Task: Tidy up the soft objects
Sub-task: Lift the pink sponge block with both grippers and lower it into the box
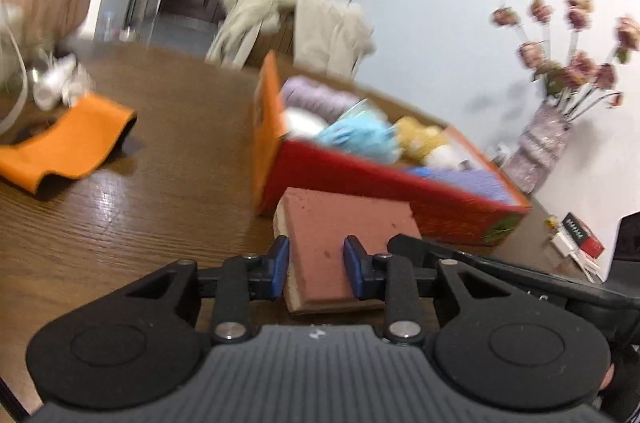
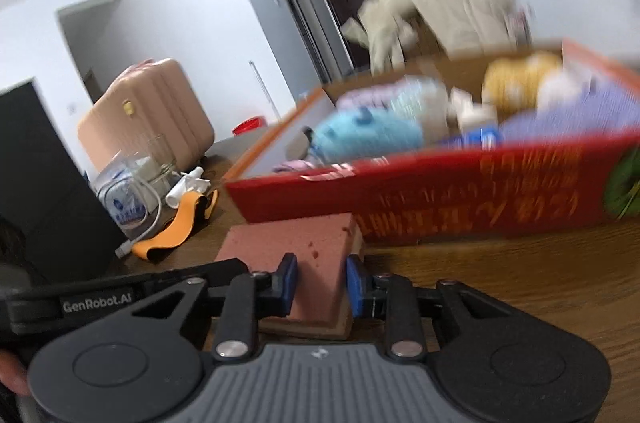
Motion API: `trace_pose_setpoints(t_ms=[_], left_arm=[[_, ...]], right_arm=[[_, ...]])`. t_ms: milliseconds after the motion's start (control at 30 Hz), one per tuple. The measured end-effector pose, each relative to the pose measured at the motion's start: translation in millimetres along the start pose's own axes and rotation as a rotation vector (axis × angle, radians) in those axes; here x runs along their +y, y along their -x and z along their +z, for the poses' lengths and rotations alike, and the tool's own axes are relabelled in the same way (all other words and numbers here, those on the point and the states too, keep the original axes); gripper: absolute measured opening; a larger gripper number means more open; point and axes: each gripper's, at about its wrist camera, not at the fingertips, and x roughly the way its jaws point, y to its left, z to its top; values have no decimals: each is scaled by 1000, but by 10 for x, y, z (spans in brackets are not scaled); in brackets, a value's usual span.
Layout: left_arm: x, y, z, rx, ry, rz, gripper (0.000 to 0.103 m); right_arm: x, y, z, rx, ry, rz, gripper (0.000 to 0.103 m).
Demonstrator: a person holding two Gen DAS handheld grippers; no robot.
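A pink sponge block with a tan underside [image 1: 340, 227] is held above the wooden table, just in front of a red cardboard box [image 1: 384, 195]. My left gripper [image 1: 316, 269] is shut on one end of it. My right gripper [image 2: 322, 281] is shut on the same sponge [image 2: 296, 243] from the other side. The box [image 2: 440, 195] holds several soft things: a blue plush [image 2: 368, 135], a yellow plush [image 2: 520, 79], a lilac knit [image 1: 316, 95] and a purple cloth [image 2: 560, 119].
An orange strap [image 1: 68, 139] lies on the table at left, also in the right wrist view [image 2: 180, 223]. A cable and plastic bag [image 2: 128, 191] sit by a black box [image 2: 44, 183]. A flower vase [image 1: 540, 143] stands at the far right, and a pink suitcase [image 2: 148, 111] stands behind.
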Motion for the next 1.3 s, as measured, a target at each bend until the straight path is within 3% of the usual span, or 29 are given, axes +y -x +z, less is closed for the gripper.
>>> trace_pose_setpoints(t_ms=[100, 200, 300, 433, 700, 833, 1000, 1133, 1300], left_arm=[[-332, 496, -137, -75, -24, -37, 30], [-674, 948, -346, -104, -21, -70, 30], [-1058, 1254, -617, -131, -76, -75, 30], [-1374, 1335, -819, -118, -91, -103, 30], [-1667, 1115, -818, -97, -111, -110, 30], [-1727, 835, -528, -107, -124, -113, 30], [-1736, 175, 271, -109, -84, -123, 30], [-1646, -536, 892, -11, -48, -61, 30], [-1299, -1487, 1316, 250, 33, 28, 29]], right_arm=[[96, 642, -64, -57, 14, 18, 26], [77, 1251, -180, -68, -10, 58, 26], [86, 1734, -339, -72, 10, 42, 26], [-71, 2113, -511, -76, -39, 17, 26], [-428, 2226, -521, -86, -88, 4, 26], [-540, 2033, -266, -119, -34, -9, 26], [-891, 1474, 617, -105, -48, 3, 26], [-1198, 715, 1295, 47, -67, -5, 26], [-1645, -383, 1779, 338, -166, -9, 26]])
